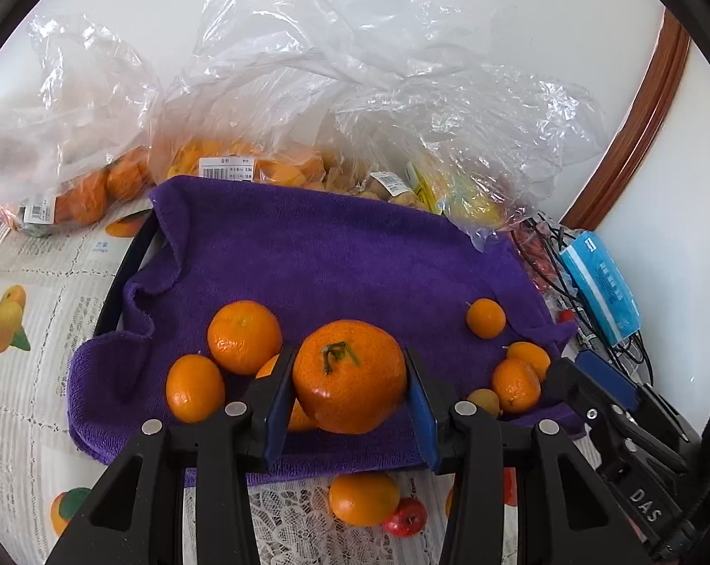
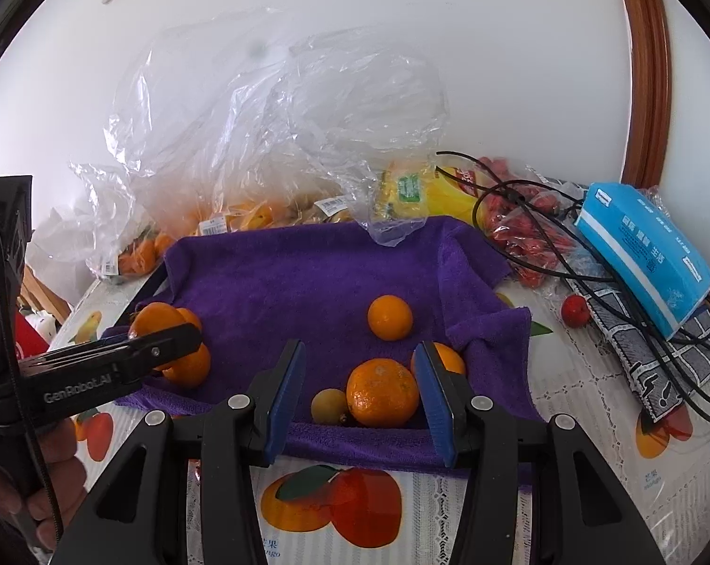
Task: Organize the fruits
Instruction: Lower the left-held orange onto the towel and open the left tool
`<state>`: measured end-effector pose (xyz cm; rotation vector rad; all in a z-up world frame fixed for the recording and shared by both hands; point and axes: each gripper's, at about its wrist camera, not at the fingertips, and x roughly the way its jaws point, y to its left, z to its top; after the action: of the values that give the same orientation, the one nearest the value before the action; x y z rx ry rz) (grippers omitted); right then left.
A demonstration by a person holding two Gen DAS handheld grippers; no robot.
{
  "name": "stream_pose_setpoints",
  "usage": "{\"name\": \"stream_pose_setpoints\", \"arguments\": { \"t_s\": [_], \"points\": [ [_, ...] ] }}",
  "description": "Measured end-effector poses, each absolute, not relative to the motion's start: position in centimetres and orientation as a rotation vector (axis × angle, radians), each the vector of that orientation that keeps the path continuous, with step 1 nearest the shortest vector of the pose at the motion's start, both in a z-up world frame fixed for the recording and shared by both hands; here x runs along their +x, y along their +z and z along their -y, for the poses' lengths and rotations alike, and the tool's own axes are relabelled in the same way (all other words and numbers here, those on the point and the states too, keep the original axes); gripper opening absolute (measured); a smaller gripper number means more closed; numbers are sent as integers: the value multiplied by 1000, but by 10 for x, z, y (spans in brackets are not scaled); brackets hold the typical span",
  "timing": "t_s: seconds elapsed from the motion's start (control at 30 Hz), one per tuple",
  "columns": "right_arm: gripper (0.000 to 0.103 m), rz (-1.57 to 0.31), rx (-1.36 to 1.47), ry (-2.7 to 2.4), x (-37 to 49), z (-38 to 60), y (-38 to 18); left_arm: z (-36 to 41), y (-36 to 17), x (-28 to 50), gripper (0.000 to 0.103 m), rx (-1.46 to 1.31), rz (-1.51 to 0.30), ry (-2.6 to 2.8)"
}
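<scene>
Looks partly done: a few small round orange fruits [image 1: 244,336] already lying loose on the soft purple towel [image 1: 331,259], at 9 and 3 o'clock of it, with lots more waiting inside the crinkly clear plastic bags [image 1: 307,94] at 12 o'clock. Squeezed tight by the left gripper [image 1: 350,362], at 6 o'clock in the left view: one big round orange mandarin with a green stem [image 1: 355,391], seemingly lifted a bit over the towel. Stem up, leaning to 11 o'clock; fat and squat, so widest from 9 to 3 o'clock, pad to pad. Over at the right gripper [image 2: 362,367], jaws apart and pinching nothing, with a bumpy orange fruit [image 2: 383,393] lying on the towel between them.
</scene>
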<state>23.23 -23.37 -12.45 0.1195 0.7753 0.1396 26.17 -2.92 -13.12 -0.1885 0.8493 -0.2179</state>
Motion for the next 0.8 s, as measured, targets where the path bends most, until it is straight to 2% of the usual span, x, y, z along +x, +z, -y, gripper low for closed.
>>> {"name": "stream_pose_setpoints", "arguments": {
  "t_s": [0.13,0.27,0.63,0.8],
  "points": [
    [49,-775,128,144,232,235,-123,32,-132,263,43,-177,-833,-208],
    [49,-782,118,149,232,232,-124,32,-133,263,50,-163,-825,-202],
    [49,-779,109,155,230,228,-123,28,-136,266,55,-181,-833,-175],
    [49,-780,100,158,229,224,-124,28,-136,267,61,-188,-847,-157]
  ]
}}
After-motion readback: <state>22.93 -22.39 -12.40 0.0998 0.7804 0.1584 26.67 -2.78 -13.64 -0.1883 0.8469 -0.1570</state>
